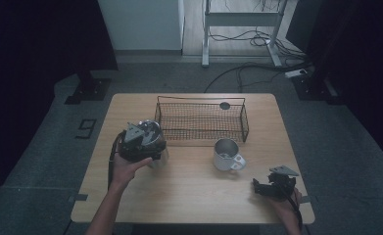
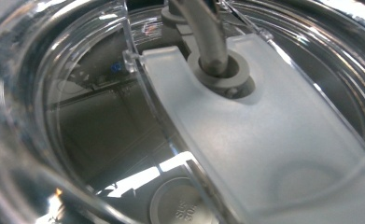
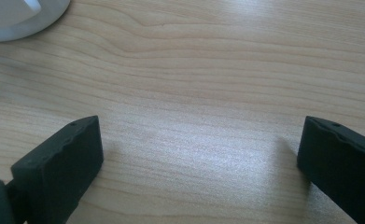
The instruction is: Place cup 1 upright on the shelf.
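The left hand-held gripper (image 1: 147,139) grips a lidded clear cup (image 1: 152,131) at the desk's (image 1: 189,196) left, just outside the basket (image 1: 201,120) — not yet inside. The right hand-held gripper (image 3: 199,154) rests wide, holding nothing; the mug (image 1: 227,155) waits untouched.

A lab: black curtains (image 1: 42,34), floor cables (image 1: 248,68), bare table (image 1: 189,191).

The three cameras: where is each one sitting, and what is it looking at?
High view: sits above the person's side, looks forward and down on the table; forearms, both hands, left gripper and right gripper show.
Left gripper view: rides the left gripper, looks close at a clear lid; no jaws visible.
Right gripper view: rides the right gripper, looks down at bare wood; its two black jaws stand wide apart.
Shared: the white mug shows in the high and right gripper views.
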`<state>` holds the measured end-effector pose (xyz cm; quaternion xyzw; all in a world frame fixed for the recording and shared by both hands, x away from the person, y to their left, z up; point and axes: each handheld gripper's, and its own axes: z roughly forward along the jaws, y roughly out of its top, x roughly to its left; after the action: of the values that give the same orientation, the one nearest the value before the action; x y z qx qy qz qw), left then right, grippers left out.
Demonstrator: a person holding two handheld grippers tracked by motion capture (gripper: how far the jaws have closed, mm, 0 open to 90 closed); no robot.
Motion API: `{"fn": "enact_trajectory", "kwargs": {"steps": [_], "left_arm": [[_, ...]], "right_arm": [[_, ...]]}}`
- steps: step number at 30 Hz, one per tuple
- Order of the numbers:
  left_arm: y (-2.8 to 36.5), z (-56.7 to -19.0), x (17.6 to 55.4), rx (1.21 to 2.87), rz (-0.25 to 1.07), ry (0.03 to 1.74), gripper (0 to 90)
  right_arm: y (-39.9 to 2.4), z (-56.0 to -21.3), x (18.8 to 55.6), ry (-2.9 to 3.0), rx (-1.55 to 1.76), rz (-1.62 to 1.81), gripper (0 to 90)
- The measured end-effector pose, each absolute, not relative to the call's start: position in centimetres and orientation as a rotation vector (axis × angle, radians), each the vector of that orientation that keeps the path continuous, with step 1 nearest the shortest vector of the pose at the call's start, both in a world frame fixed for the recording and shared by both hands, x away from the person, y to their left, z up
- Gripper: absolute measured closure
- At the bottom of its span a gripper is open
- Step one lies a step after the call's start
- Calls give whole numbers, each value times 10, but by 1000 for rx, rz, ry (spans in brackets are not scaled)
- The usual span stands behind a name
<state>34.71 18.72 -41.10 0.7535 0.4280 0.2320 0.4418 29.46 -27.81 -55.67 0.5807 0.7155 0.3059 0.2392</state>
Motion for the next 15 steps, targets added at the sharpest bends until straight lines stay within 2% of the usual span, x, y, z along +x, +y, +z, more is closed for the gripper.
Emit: {"fn": "enact_trajectory", "kwargs": {"steps": [15], "left_arm": [[182, -398, 355, 1865, 571, 1058, 39]], "right_arm": [[-278, -557, 295, 1952, 1595, 838, 2]]}}
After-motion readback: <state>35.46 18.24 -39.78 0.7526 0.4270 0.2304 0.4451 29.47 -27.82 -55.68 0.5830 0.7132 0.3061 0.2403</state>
